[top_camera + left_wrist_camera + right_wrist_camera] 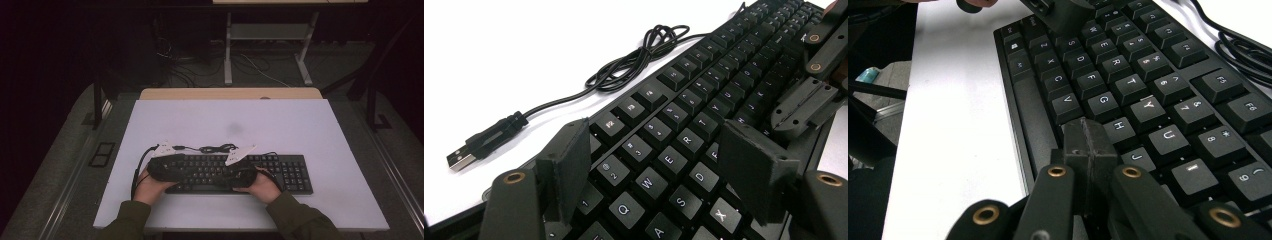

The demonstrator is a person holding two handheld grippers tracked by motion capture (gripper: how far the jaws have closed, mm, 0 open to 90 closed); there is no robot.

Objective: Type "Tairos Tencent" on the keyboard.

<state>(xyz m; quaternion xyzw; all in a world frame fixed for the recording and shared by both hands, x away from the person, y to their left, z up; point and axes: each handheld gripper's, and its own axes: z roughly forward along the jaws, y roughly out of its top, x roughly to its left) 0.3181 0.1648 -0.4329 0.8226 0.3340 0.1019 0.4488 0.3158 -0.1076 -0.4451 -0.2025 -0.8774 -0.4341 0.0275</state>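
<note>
High view: lying on the near half of the white table [320, 125], the black keyboard [287, 172], long axis running left to right, cable [218, 148] coiling just beyond its far edge. Hovering over the left part of the keys, the left gripper [186, 170], and over the middle, the right gripper [231, 175], tips facing each other and near together, hands coming in from the near edge. Leaving the number-pad end at the far right uncovered, closer to the right hand.

Left gripper view: standing apart, the two pads [569, 167], clamping nothing, straddling the Q, W, E and S keys directly beneath. Stretching away from the tips toward the right, the keyboard [704, 90]. Lying on the bare table beyond the far edge, the coiled cable [634, 60] and its USB plug [461, 159]. Showing at the right, part of the other gripper [806, 102].

Right gripper view: pressing together, the right gripper's [1088, 145] pads, nothing between them, tip sitting over the H and J keys. Running away toward the left, the keyboard [1118, 75], its long axis in line with the pointing direction. Likely poking keys with the closed tip next, so calling for a short drop straight down.
</note>
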